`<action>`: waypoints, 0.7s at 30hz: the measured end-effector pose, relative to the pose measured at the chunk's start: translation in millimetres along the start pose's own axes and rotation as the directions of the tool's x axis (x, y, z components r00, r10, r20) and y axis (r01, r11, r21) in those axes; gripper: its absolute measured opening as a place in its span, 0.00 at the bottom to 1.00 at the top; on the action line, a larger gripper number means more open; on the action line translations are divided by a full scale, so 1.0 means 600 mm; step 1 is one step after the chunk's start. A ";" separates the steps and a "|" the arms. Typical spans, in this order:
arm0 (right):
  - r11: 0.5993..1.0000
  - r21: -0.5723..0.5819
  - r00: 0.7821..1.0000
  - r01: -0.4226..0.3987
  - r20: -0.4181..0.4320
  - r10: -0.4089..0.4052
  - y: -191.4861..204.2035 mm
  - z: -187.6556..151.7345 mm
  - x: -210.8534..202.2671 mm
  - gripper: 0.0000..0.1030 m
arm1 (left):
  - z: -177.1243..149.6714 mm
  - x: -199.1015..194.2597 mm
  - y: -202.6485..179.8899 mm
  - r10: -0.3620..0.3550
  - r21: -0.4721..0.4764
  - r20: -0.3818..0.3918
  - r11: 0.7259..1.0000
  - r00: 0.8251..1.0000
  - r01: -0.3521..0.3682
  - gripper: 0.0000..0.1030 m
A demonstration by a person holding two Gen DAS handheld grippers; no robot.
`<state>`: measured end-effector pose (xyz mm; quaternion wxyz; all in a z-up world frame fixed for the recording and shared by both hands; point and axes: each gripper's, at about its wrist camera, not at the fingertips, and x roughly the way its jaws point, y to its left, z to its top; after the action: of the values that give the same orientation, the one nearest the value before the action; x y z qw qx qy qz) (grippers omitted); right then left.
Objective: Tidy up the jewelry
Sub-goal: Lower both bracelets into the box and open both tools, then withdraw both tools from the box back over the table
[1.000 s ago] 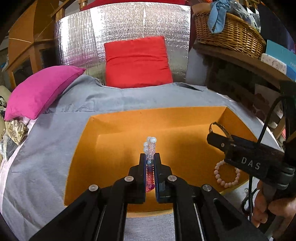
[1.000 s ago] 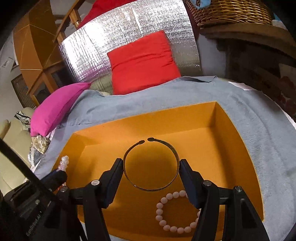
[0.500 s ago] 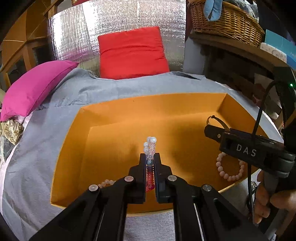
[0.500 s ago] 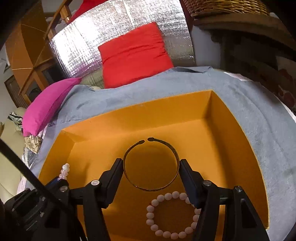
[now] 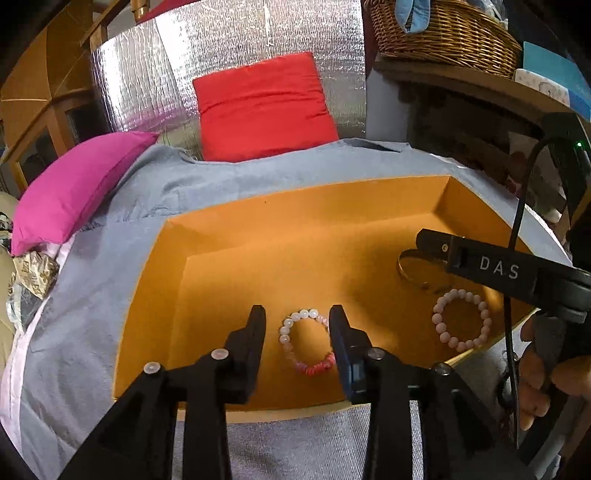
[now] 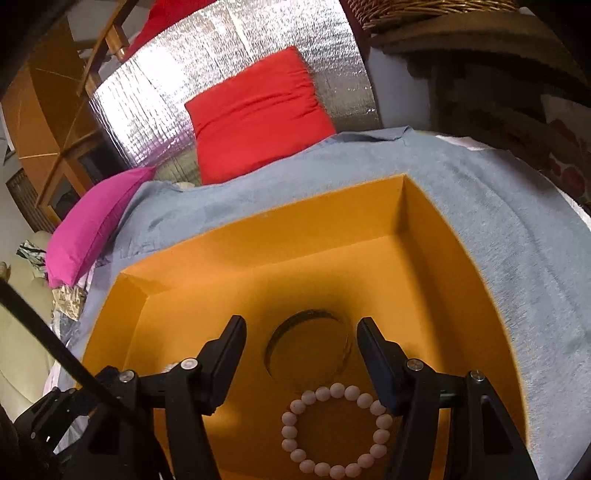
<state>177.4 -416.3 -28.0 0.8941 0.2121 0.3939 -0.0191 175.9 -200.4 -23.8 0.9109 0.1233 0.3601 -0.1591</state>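
Observation:
An orange box (image 5: pixel 314 206) lies open on a grey cloth. In the left wrist view my left gripper (image 5: pixel 297 317) is open, and a white-and-pink bead bracelet (image 5: pixel 304 341) lies flat on the box floor between its fingers. A pale pink bead bracelet (image 5: pixel 461 319) and a thin metal bangle (image 5: pixel 410 267) lie to the right. In the right wrist view my right gripper (image 6: pixel 301 332) is open, with the bangle (image 6: pixel 308 345) lying on the floor between its fingers and the pale bracelet (image 6: pixel 336 428) just nearer.
A red cushion (image 5: pixel 262 107) and a pink cushion (image 5: pixel 77 184) lie beyond the box against a silver foil panel (image 5: pixel 236 48). A wicker basket (image 5: pixel 439 33) stands on a shelf at the back right. The grey cloth (image 6: pixel 517 229) surrounds the box.
My left gripper has opened and let go of the white-and-pink bracelet, which now lies in the box. My right gripper has released the bangle onto the box floor.

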 end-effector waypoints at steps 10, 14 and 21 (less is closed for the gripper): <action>1.000 -0.012 0.998 0.009 0.064 -0.008 -0.001 0.009 -0.058 0.64 | 0.004 -0.045 0.012 0.042 0.003 0.045 0.999 0.998 -0.042 0.57; 1.000 -0.001 0.997 0.007 0.070 -0.007 -0.004 0.004 -0.082 0.64 | 0.003 -0.058 0.018 0.054 0.010 0.053 0.998 0.997 -0.055 0.57; 0.999 0.014 0.997 0.029 0.075 -0.030 -0.013 -0.012 -0.135 0.64 | -0.008 -0.078 0.028 0.075 0.022 0.051 0.997 0.996 -0.076 0.58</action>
<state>115.3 -431.5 22.4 0.9065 0.2113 0.3630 -0.0429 146.8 -173.9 7.1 0.9236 0.1435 0.3301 -0.1320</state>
